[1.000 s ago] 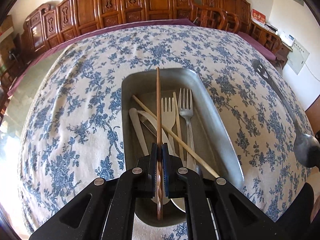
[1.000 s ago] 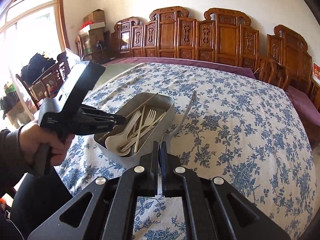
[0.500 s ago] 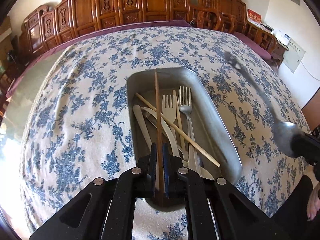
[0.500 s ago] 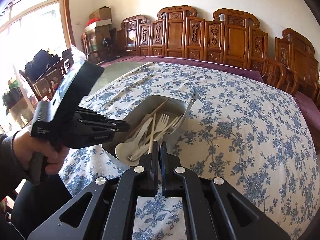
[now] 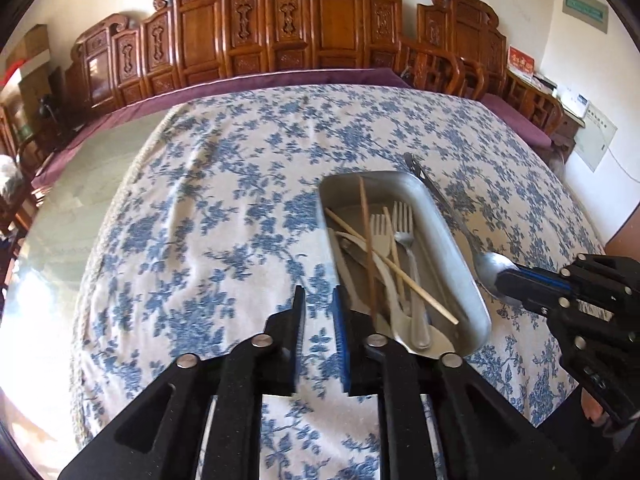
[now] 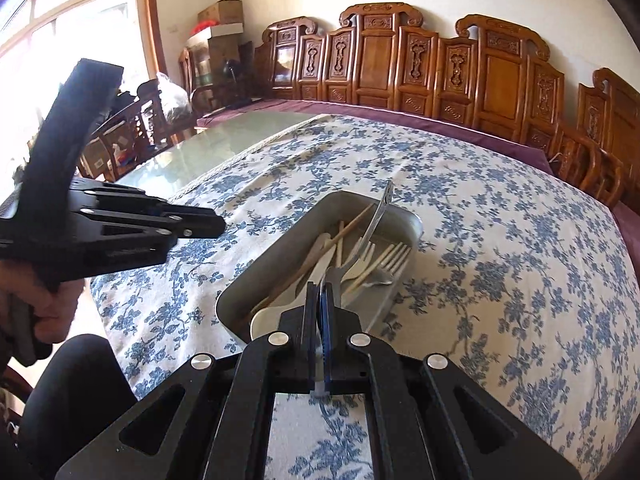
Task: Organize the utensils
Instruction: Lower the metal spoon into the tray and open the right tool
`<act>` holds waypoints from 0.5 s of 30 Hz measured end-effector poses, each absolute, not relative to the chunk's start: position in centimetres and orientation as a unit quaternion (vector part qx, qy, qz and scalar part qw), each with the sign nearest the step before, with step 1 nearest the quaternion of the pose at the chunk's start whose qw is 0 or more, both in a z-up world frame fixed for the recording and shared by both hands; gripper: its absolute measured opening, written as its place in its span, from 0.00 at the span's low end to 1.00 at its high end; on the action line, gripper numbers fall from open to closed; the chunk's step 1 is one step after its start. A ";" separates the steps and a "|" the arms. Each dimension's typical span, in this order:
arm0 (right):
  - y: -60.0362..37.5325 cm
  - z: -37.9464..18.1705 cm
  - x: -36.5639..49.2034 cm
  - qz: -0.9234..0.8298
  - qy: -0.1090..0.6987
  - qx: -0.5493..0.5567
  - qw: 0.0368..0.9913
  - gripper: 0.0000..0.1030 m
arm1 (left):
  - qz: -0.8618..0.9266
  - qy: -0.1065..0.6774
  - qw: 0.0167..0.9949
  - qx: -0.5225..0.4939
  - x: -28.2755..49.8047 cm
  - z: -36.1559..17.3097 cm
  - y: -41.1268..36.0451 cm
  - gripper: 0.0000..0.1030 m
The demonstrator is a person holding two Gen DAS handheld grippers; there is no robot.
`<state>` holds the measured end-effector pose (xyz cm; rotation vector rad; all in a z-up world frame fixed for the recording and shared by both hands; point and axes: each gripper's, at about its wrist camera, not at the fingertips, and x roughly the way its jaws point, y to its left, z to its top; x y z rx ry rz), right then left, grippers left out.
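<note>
A metal tray [image 5: 456,240] on the blue-flowered tablecloth holds forks, pale plastic cutlery and chopsticks. A dark wooden chopstick [image 5: 367,240] lies in the tray, free of my left gripper [image 5: 320,304], which is open and empty to the tray's left. My right gripper [image 6: 319,296] is shut on the bowl of a metal spoon [image 6: 378,216]; the spoon's handle reaches out over the tray [image 6: 280,256]. In the left wrist view the spoon [image 5: 448,216] hangs above the tray's right rim, held by the right gripper [image 5: 504,280].
The flowered tablecloth [image 5: 224,216] covers a large table with a bare glass strip [image 6: 224,140] at its left. Carved wooden chairs [image 5: 320,28] line the far edge. Boxes and clutter [image 6: 216,32] stand by the window.
My left gripper opened, let the dark chopstick drop into the tray and moved left. My right gripper carried the spoon in over the tray.
</note>
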<state>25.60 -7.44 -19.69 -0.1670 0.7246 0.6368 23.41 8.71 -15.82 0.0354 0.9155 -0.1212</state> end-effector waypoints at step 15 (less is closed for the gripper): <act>-5.4 -20.9 28.7 0.336 0.377 -0.072 0.860 0.03 | -0.034 0.450 0.892 0.000 22.3 -16.7 12.1 0.14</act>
